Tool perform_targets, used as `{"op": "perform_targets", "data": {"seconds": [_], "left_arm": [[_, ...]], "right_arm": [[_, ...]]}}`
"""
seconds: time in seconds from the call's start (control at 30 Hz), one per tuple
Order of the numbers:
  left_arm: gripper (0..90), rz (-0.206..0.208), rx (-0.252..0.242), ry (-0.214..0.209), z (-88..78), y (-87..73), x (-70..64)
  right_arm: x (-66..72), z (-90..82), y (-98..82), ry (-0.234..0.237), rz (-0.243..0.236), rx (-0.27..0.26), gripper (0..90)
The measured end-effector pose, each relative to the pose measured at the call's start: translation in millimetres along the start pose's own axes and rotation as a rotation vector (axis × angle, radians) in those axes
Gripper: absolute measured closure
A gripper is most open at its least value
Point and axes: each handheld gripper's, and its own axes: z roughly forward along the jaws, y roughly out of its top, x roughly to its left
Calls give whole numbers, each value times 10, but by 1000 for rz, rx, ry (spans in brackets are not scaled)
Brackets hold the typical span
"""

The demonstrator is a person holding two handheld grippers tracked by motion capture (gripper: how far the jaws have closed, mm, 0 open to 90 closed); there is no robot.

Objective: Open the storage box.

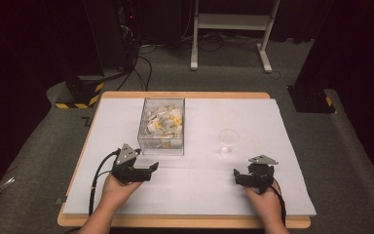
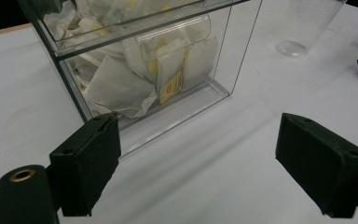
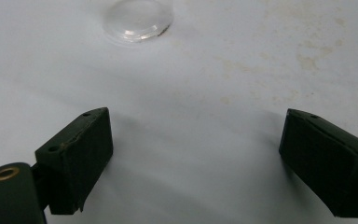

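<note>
A clear plastic box (image 1: 161, 127) full of white and yellow tea bags (image 1: 164, 121) stands on the white table top (image 1: 195, 180). A clear empty cup (image 1: 228, 141) stands to its right. My left gripper (image 1: 150, 171) hovers just in front of the box's near left corner, open with nothing between its jaws. In the left gripper view the box (image 2: 144, 70) is close ahead of the gripper (image 2: 205, 163), and the cup (image 2: 303, 28) is at the upper right. My right gripper (image 1: 253, 173) rests near the front right, open and empty. The right gripper view has the cup's base (image 3: 137, 18) ahead of the gripper (image 3: 196, 163).
The white sheet lies on a wooden board (image 1: 185, 95) with its front edge just behind my hands. A white stand (image 1: 231, 29), cables and black equipment sit on the floor beyond the table. Faint stains (image 3: 307, 56) mark the sheet near the cup.
</note>
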Motion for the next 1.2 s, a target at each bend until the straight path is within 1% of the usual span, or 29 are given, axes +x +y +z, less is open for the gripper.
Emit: {"op": "perform_targets", "data": {"seconds": [0.03, 0.13, 0.17, 0.3, 0.43, 0.6, 0.67, 0.7, 0.87, 0.9, 1.0, 1.2], "left_arm": [[146, 4, -2, -2, 12, 7, 1], [146, -12, -16, -3, 57, 18, 11], [144, -20, -16, -4, 85, 21, 14], [140, -16, -11, 3, 137, 32, 29], [141, -28, -9, -5, 185, 33, 48], [141, -18, -8, -3, 217, 58, 55], [141, -21, -10, -13, 234, 75, 48], [141, -10, -9, -11, 239, 82, 50], [141, -5, -15, -11, 287, 121, 41], [142, -14, -18, -15, 302, 131, 34], [144, -22, -29, -18, 338, 149, 26], [144, -23, -38, -7, 410, 170, 10]], "right_arm": [[0, 0, 0, 0, 0, 0, 95], [0, 0, -1, 0, 0, 0, 95], [1, 0, 0, 0, 0, 0, 94], [1, 0, -1, 0, 0, 0, 95], [1, -1, -2, -1, 0, 0, 95], [1, -1, -1, -1, 0, 0, 95], [2, -1, -1, -1, 0, 0, 95], [2, -1, -1, -1, 0, 0, 95], [2, 0, -2, -2, 0, 0, 95], [2, -1, -2, -1, 0, 0, 95], [3, -1, -2, -2, 0, 0, 95], [2, -1, -2, -2, 0, 0, 95]]}}
